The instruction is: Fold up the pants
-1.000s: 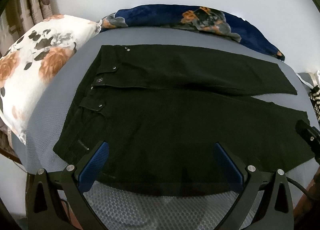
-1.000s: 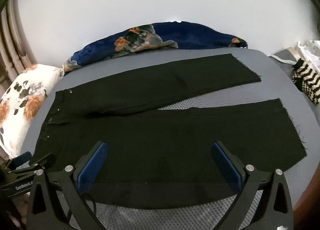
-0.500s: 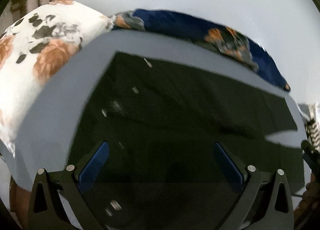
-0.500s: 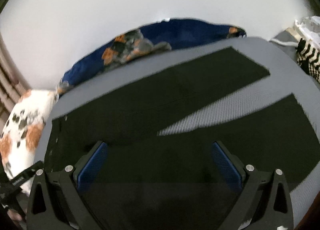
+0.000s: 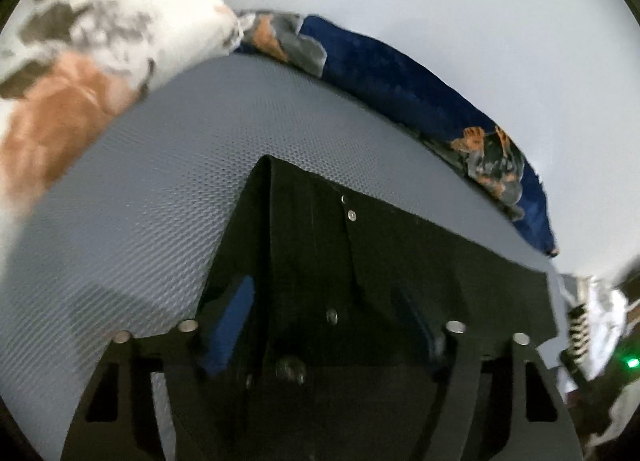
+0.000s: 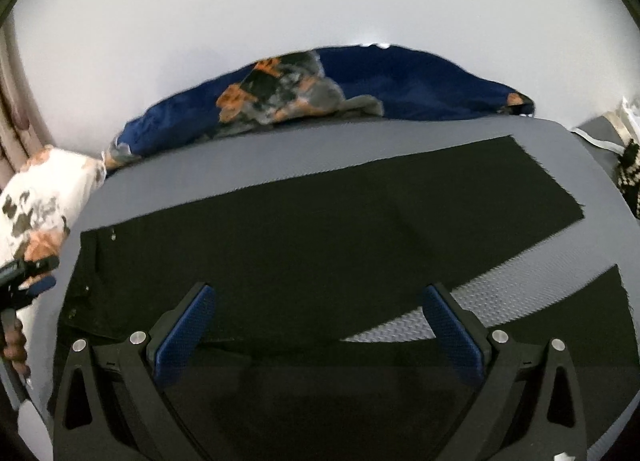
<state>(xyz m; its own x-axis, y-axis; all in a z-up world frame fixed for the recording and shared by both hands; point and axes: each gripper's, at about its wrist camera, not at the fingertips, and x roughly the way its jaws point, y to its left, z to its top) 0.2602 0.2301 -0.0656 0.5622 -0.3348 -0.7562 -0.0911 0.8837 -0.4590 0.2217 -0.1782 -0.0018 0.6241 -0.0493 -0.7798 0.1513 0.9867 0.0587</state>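
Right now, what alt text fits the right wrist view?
Black pants lie flat on a gray mattress, legs parting toward the right. The right gripper hovers open over them. A blue floral blanket lines the far edge by the white wall.

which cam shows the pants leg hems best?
Right wrist. Both leg ends of the black pants are visible at right, splayed apart with grey mattress showing between them. The left wrist view shows only the waistband end with its metal buttons; hems fall outside it.
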